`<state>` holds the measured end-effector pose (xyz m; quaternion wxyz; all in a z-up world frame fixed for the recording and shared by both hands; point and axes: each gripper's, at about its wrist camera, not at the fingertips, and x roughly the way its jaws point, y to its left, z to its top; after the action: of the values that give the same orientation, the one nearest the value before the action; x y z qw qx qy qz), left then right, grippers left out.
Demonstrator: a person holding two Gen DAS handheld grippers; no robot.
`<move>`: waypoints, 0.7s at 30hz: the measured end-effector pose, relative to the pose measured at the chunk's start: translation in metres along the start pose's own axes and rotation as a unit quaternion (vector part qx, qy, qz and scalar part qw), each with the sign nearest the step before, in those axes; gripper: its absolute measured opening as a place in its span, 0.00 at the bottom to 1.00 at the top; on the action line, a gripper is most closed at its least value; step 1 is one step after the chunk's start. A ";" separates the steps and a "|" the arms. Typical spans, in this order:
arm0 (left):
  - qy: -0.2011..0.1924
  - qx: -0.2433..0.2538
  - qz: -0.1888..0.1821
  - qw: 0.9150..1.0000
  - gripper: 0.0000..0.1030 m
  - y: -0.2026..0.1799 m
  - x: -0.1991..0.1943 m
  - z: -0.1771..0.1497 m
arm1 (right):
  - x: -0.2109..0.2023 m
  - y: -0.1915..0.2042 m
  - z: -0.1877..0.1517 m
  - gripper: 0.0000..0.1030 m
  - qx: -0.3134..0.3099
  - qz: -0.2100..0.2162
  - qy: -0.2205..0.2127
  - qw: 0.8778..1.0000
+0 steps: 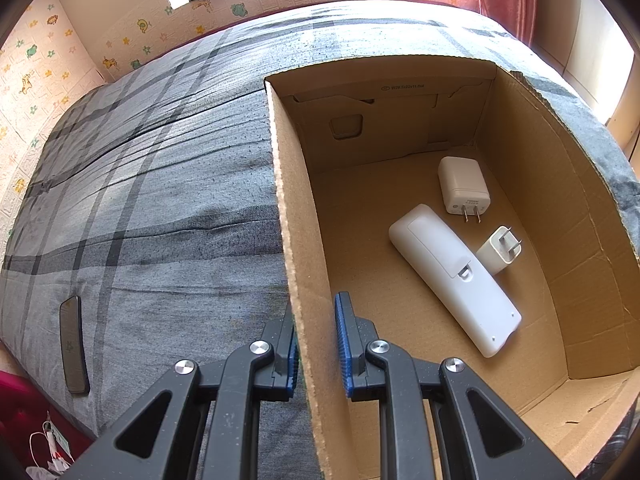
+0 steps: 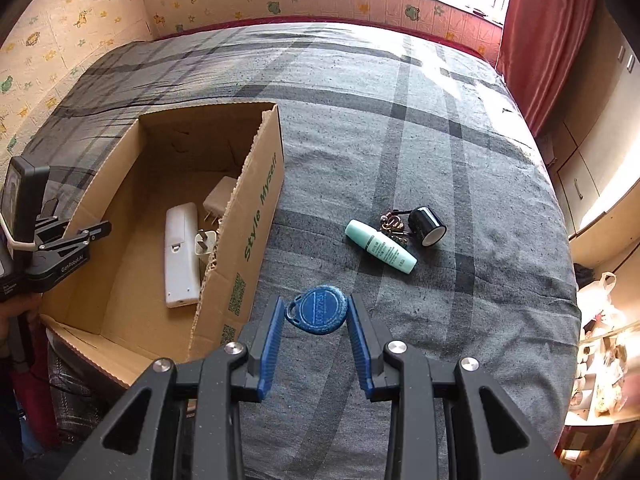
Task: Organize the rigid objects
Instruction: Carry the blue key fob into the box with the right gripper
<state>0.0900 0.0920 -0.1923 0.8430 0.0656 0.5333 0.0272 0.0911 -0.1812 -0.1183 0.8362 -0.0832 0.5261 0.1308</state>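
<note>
A cardboard box point(image 1: 296, 240) lies on the bed. Inside it are a white remote point(image 1: 452, 276) and two white chargers point(image 1: 464, 186) point(image 1: 498, 250). My left gripper point(image 1: 316, 320) straddles the box's left wall, one finger outside and one inside; a gap shows on the inner side. In the right wrist view the box point(image 2: 256, 216) is at left. My right gripper point(image 2: 316, 312) has its pads against both sides of a blue key fob point(image 2: 320, 310). Beyond lie a mint tube point(image 2: 380, 246), a key bunch point(image 2: 394, 226) and a black tape roll point(image 2: 428, 226).
A dark phone-like slab point(image 1: 73, 344) lies on the grey plaid bedcover point(image 1: 160, 200) at left. Red curtain point(image 2: 544, 40) and shelves with clutter point(image 2: 600, 352) stand at right. The left gripper point(image 2: 60, 240) shows at the box's left wall.
</note>
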 end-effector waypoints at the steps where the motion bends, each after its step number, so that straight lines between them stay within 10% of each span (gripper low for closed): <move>1: 0.000 0.000 0.000 1.000 0.18 0.000 0.000 0.000 | -0.001 0.002 0.003 0.33 -0.003 0.001 -0.002 1.000; 21: 0.000 -0.002 -0.006 1.000 0.18 0.003 0.002 -0.001 | 0.015 0.069 0.065 0.33 -0.066 0.044 -0.020 0.997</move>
<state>0.0897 0.0952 -0.1940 0.8433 0.0613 0.5334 0.0233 0.1318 -0.0960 -0.1038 0.8325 -0.1118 0.5029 0.2036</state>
